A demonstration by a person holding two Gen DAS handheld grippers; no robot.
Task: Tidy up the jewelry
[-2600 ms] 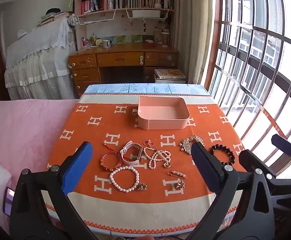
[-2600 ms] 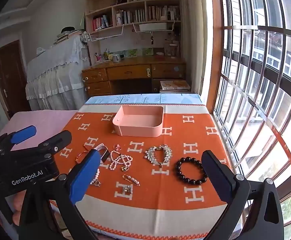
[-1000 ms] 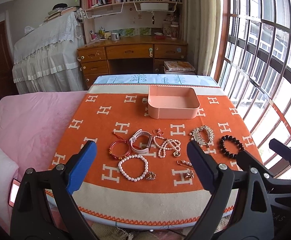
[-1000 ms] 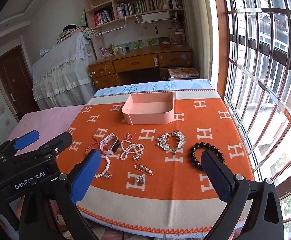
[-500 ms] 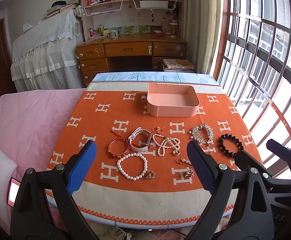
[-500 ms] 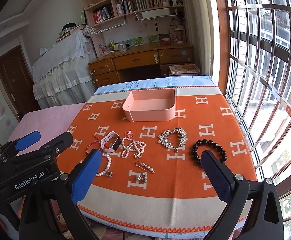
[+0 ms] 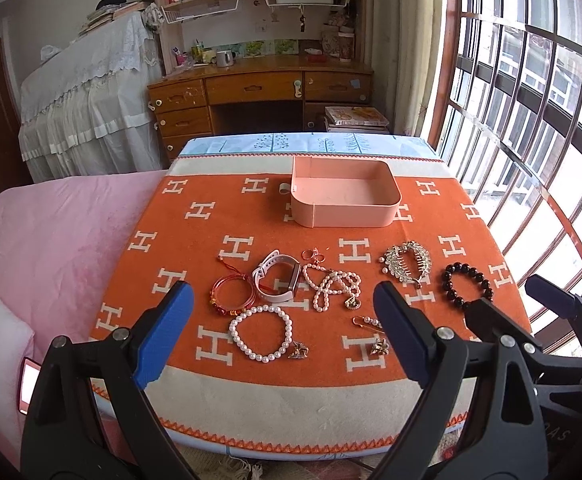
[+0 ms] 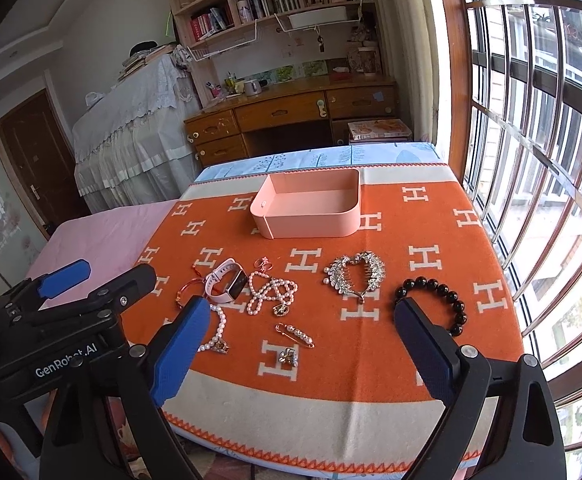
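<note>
Your left gripper [image 7: 281, 328] hangs over the near edge of the worktop [image 7: 291, 412], jaws wide open, nothing between them. Your right gripper [image 8: 303, 344] is likewise empty; its jaws have just been closing a little but are wide apart, touching nothing.

Jewelry sits on the orange H-pattern blanket [image 7: 195, 248], all loose, none in the pink tray [image 7: 345, 216]. The tray is at the far side, centre, empty as far as I can see.

Row left to right: red cord bracelet [image 7: 233, 298], pink smartwatch [image 7: 277, 280] touching it, small rose-gold rings [image 7: 313, 255], tangled pearl necklace [image 7: 333, 286], rhinestone hair comb [image 7: 407, 266], black bead bracelet [image 7: 467, 284] well apart at the right.

Nearer row: white pearl bracelet [image 7: 261, 334] with a small gold charm [image 7: 298, 350] at its side, pearl safety-pin brooch [image 8: 295, 334], small gold earring [image 8: 288, 356].

The black bead bracelet is partly behind your right gripper's right finger [image 8: 427, 354].
</note>
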